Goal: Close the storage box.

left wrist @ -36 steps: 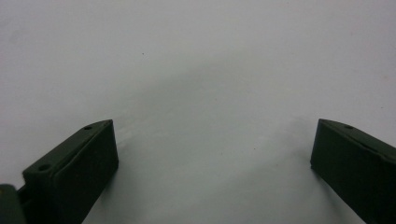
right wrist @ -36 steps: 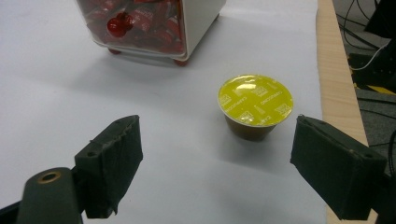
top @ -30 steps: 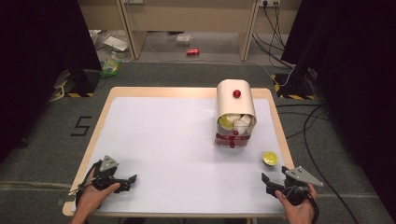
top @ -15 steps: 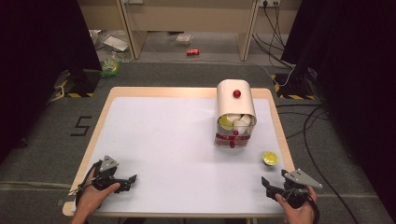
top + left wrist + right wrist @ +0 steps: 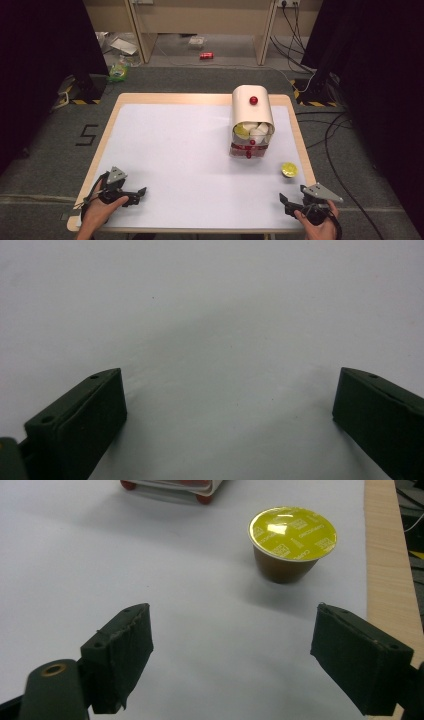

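A yellow-lidded brown coffee capsule (image 5: 289,169) stands upright on the white table top near the right edge, and in the right gripper view the capsule (image 5: 292,542) is a short way ahead of the jaws. My right gripper (image 5: 284,204) rests at the front right corner, open, with nothing between its jaws (image 5: 232,607). Near the front left corner my left gripper (image 5: 140,196) is held open over bare white surface (image 5: 230,372). A cream roll-top box (image 5: 252,107) with a red knob stands at the back right, its front open on a yellow capsule and white cups.
The box's red-footed base (image 5: 170,485) lies beyond the capsule. The table's wooden rim (image 5: 390,580) runs close to the capsule's right. Cables (image 5: 335,145) trail on the floor to the right, and a red can (image 5: 206,55) lies on the floor behind.
My right gripper has drifted slightly toward the table's front edge. The left gripper, capsule and box have not moved.
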A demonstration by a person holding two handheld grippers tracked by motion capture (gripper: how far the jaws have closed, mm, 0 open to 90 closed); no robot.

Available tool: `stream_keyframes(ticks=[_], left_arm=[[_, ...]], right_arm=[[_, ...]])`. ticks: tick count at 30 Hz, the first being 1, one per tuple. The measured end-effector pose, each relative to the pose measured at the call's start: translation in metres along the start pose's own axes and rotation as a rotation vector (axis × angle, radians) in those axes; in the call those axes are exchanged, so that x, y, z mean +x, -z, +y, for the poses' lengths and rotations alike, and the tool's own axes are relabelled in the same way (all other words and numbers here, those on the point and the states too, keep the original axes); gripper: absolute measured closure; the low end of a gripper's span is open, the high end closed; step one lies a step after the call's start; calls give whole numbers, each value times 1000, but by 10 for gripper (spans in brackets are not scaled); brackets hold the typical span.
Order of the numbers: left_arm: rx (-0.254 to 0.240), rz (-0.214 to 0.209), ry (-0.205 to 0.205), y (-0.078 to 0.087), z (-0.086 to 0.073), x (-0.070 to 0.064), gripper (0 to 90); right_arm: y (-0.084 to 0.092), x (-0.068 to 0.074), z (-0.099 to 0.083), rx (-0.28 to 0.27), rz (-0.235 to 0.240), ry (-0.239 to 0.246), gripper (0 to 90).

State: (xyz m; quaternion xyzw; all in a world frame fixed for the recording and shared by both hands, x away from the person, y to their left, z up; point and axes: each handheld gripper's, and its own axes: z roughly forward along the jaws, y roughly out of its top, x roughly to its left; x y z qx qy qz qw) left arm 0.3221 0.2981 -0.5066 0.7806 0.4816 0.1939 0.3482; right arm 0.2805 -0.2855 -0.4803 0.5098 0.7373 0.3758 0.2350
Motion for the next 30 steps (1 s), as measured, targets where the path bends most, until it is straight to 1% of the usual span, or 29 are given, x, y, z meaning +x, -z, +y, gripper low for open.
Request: stream_keyframes(ticks=[3,17,30], left_arm=[[0,0,0,0,0,0,0],[0,0,0,0,0,0,0],[0,0,0,0,0,0,0]], right_arm=[[0,0,-1,6,3,-5,171],[0,1,-6,45,7,12,171],[-2,1,-11,97,11,27,170]])
